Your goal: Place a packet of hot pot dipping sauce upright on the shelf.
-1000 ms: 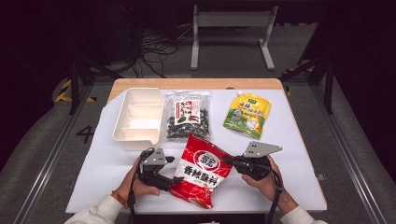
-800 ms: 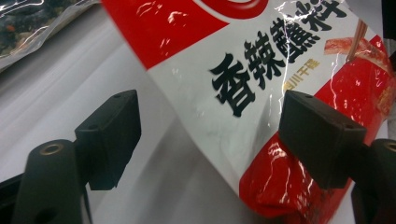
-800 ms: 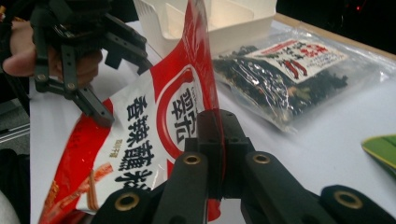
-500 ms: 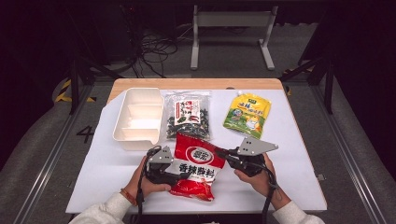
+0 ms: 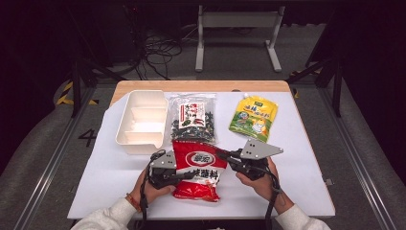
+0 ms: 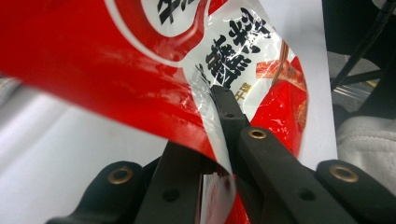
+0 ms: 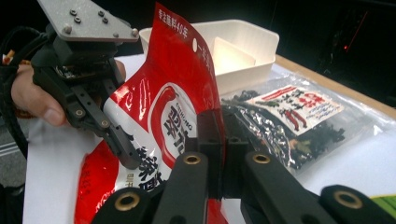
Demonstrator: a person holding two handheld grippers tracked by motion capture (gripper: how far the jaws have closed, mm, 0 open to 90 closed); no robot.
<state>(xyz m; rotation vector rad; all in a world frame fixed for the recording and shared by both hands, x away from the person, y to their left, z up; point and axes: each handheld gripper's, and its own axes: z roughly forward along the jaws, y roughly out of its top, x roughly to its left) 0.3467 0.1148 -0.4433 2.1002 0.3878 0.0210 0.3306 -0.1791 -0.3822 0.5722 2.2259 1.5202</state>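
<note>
Both claws clamped on red sauce packet (image 5: 198, 168): left claw (image 5: 184, 175) on its left edge, right claw (image 5: 221, 154) on right edge. Since a second ago, packet lifted partly off the table (image 5: 297, 187), top raised. Likely transfer to white tray (image 5: 140, 122).

the high view is fixed above the person's side of the table (image 5: 119, 177) and looks forward and down, far enough to take in the whole tabletop and the floor beyond. the left gripper view rides on its gripper and looks along the jaws at very close range onto the red bag (image 6: 116, 70). the right gripper view looks along its own jaws across the table toward the white tray (image 7: 243, 42). all three views share the red bag.
</note>
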